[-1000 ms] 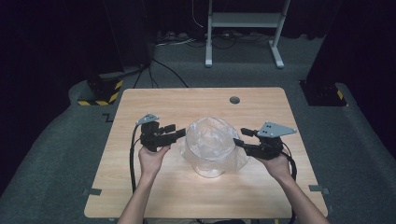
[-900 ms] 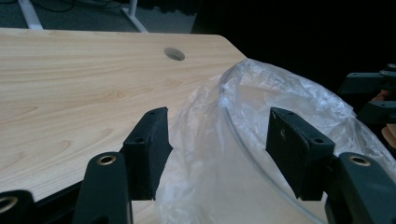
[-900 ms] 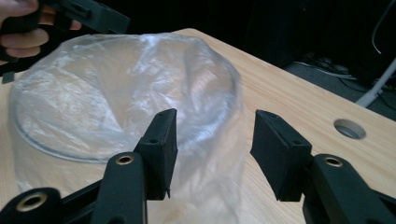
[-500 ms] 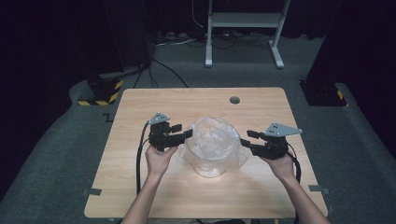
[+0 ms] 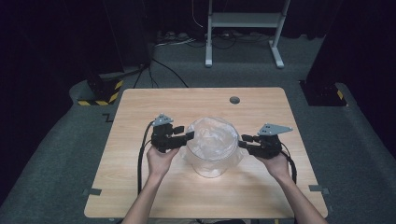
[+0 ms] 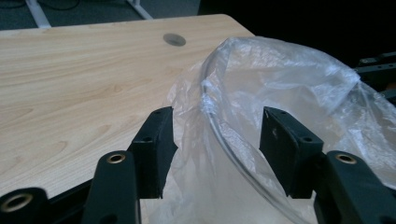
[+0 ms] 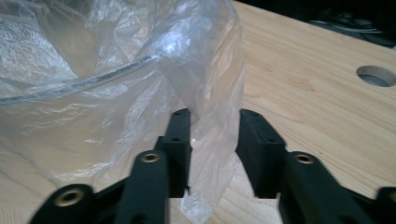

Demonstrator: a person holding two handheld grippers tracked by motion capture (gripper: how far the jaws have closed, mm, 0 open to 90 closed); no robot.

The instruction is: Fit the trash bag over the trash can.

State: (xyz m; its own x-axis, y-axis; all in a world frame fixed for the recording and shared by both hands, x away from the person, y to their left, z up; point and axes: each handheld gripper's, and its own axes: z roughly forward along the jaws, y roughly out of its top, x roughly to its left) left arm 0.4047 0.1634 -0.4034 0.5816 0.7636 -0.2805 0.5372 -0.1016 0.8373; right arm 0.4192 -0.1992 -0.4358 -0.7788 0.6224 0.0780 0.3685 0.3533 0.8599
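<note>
No brand, label or legible writing on bag, bowl, grippers or table.

Clear bowl [image 5: 212,156] near middle of table [image 5: 140,107], slightly toward near edge, lined with thin plastic bag [image 5: 210,140]; bag mouth draped over bowl rim all round, crumpled, translucent.

Left gripper [image 5: 187,136] at left side of bowl, held in left hand [image 5: 161,161], jaws pointing toward bowl. In left gripper view: bag [image 6: 261,107] and bowl rim [image 6: 224,135] between the two black jaws; rim passes through the gap on a slant. Left jaw touching or just beside bag film on outside; right jaw apart from the film, on inside of bag mouth. Jaws standing apart, just been closing, not pressed on film: released, straddling rim and bag.

Right gripper [image 5: 243,140] at right side of bowl, held in right hand [image 5: 275,163], jaws pointing toward bowl. In right gripper view: hanging fold of bag [image 7: 210,140] between jaws, below bowl rim [image 7: 93,79], which lies farther off, beyond the jaw tips. Left jaw against the fold; gap visible between fold and right jaw. Jaws just been closing, fold between them, no pinch seen yet: not clenched.

Round hole [image 5: 234,100] in table toward far edge, right of centre; seen also in left gripper view [image 6: 174,39] and right gripper view [image 7: 376,74]. Cables [image 5: 142,154] trailing from grippers across table toward near edge.

Beyond far edge: white stand [image 5: 243,28] on grey floor.
</note>
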